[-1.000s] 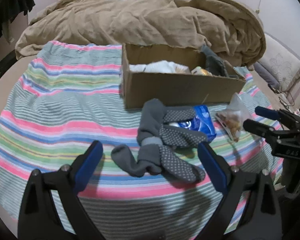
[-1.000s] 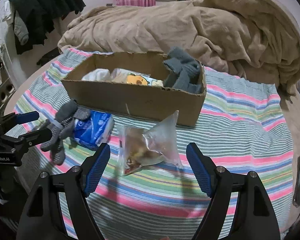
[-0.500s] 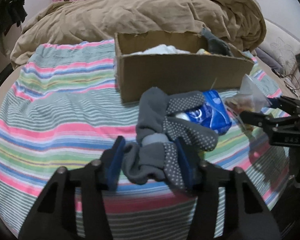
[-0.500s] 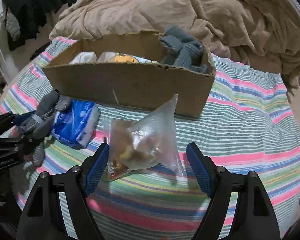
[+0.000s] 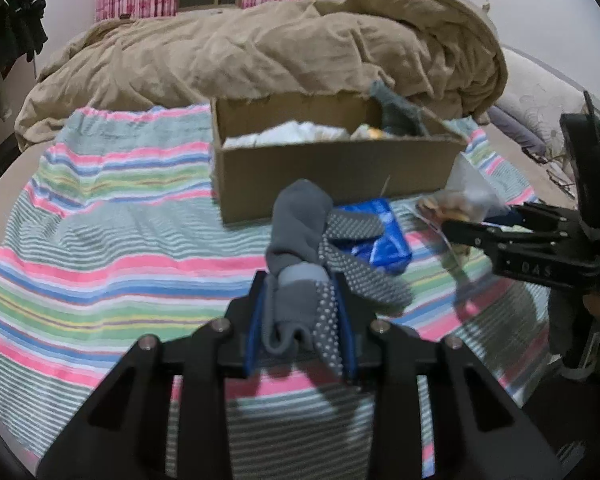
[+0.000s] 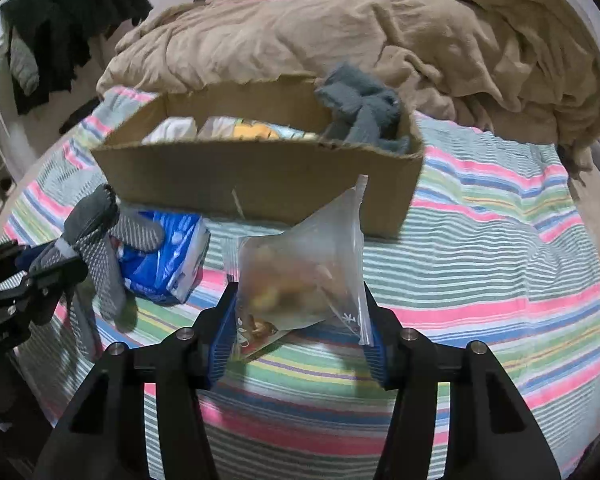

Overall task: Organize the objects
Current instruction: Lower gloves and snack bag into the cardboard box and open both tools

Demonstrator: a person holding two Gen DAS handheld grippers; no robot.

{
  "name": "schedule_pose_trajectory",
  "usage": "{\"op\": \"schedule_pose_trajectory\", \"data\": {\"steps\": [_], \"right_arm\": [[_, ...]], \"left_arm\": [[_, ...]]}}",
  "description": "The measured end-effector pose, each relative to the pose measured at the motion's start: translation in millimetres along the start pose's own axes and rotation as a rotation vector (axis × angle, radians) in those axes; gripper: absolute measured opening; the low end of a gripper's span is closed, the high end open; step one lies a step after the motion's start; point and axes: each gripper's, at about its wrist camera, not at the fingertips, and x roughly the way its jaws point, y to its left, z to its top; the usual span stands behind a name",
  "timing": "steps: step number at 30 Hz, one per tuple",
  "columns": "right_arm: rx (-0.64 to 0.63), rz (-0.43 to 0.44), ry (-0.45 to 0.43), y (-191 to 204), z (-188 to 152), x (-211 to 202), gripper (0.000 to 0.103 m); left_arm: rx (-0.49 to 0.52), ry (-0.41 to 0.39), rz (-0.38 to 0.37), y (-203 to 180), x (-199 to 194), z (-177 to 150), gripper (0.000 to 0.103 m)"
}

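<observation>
My left gripper [image 5: 300, 320] is shut on a bundle of grey socks with white grip dots [image 5: 304, 248]; they also show in the right wrist view [image 6: 96, 236]. My right gripper [image 6: 298, 328] is shut on a clear plastic bag of snacks [image 6: 304, 272], seen from the left wrist view too [image 5: 464, 196]. A blue packet [image 5: 380, 236] lies on the striped sheet beside the socks, also in the right wrist view [image 6: 168, 260]. A cardboard box [image 5: 332, 164] stands behind, holding white items and grey socks [image 6: 360, 112].
The striped sheet [image 5: 100, 256] covers the bed. A rumpled tan blanket [image 5: 280, 48] is piled behind the box. Dark clothes [image 6: 72, 12] hang at the far left. A pillow [image 5: 540, 104] lies at the right.
Both grippers moved forward and closed: the left onto the grey socks, the right onto the plastic snack bag. Both were open a second ago.
</observation>
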Motion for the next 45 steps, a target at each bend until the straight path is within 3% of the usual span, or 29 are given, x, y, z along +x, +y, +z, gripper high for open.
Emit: {"op": "schedule_pose_trajectory", "data": {"steps": [15, 29, 45], "right_arm": [[0.077, 0.046, -0.110, -6, 25, -60, 0.058], [0.097, 0.074, -0.252, -11, 71, -111, 0.058], [0.110, 0.082, -0.285, -18, 111, -105, 0.058]], "left_arm": [[0.001, -0.120, -0.087, -17, -55, 27, 0.032], [-0.011, -0.258, -0.093, -14, -102, 72, 0.032], [-0.026, -0.239, -0.070, 0, -76, 127, 0.032]]}}
